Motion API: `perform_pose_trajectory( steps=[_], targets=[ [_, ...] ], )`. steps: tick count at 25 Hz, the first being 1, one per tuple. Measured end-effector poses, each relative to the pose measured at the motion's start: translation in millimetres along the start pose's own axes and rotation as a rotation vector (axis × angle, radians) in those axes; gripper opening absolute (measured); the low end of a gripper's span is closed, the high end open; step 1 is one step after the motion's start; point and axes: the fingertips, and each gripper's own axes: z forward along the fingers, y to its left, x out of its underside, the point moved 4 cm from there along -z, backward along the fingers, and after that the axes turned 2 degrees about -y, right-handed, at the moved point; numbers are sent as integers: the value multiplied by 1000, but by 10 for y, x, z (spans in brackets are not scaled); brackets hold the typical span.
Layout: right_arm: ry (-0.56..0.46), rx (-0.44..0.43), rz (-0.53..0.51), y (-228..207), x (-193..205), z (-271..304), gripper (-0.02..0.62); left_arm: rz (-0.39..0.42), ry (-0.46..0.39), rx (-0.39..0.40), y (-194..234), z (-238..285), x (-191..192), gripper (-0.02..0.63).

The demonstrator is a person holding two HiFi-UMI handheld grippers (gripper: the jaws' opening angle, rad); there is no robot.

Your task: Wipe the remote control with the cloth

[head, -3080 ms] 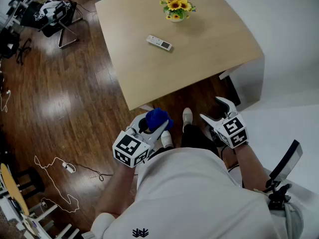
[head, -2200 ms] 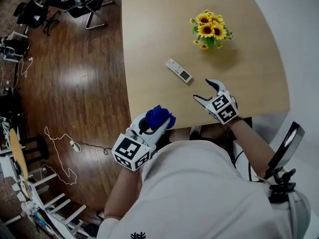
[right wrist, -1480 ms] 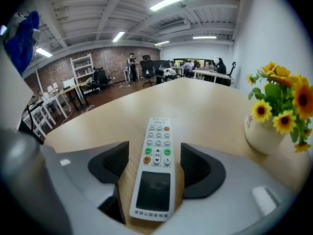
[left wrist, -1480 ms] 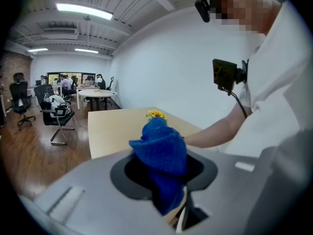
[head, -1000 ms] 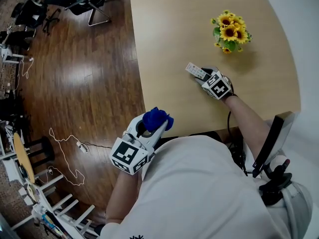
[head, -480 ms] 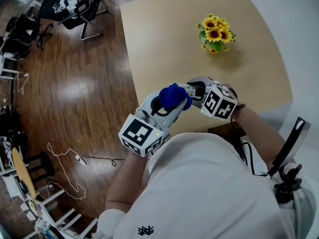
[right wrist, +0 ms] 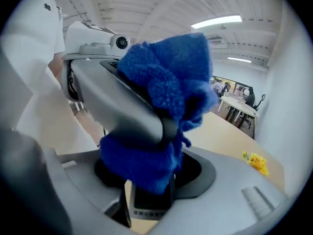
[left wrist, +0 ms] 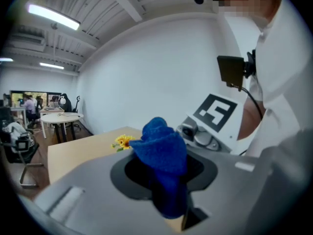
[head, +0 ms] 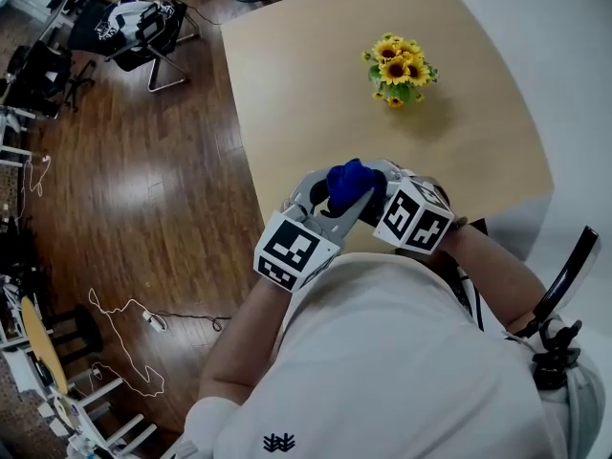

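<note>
Your right gripper, clamped on the remote control, has lifted it off the table to meet the blue cloth pinched in your left gripper above the near edge, so the wiping looks ready to start.

A light wooden table with rounded corners stands on a dark glossy plank floor. On the tabletop, at 1 o'clock, sits a small bunch of yellow sunflowers. On the floor, a black metal-framed chair stands at 11 o'clock and a thin white cable lies at 8 o'clock.
</note>
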Motion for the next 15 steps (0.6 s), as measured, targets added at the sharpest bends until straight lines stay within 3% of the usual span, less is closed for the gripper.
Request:
perform_pose_trajectory(
  steps=[12,15],
  targets=[
    [49,11,-27,-23,50,-58,218,-35,6,-181,505,-665,97,144],
    [63,10,-21,-36,59,-47,218,-53,-26,-190,533,-755,7,144]
  ],
)
